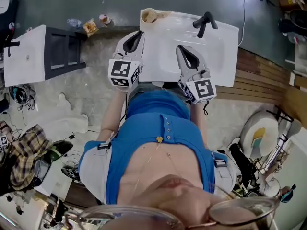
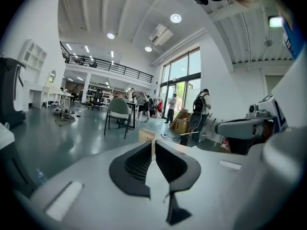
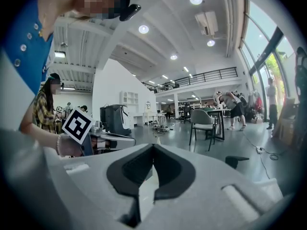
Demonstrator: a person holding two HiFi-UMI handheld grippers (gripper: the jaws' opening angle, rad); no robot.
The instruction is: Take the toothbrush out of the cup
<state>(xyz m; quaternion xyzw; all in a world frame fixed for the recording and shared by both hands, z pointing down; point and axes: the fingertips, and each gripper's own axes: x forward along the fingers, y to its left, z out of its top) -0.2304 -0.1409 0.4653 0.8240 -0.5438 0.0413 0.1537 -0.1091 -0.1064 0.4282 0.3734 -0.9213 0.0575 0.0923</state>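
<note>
A tan cup [image 1: 149,15] stands on the far left corner of the white washbasin [image 1: 220,37]. A pale toothbrush [image 1: 163,14] sticks out of it toward the right. My left gripper [image 1: 140,33] hangs over the basin's left edge, a little short of the cup, its jaws open by a narrow slit with nothing between them [image 2: 153,142]. A tan shape [image 2: 145,134] shows just past its tips; I cannot tell if it is the cup. My right gripper [image 1: 179,47] is over the basin's middle, shut and empty [image 3: 153,145].
A black faucet [image 1: 205,22] stands at the basin's far right. A white cabinet [image 1: 24,56] and a dark stand [image 1: 64,51] are to the left. Clutter lies on the floor around. Another person's hand with a marker cube [image 3: 77,125] shows at the left of the right gripper view.
</note>
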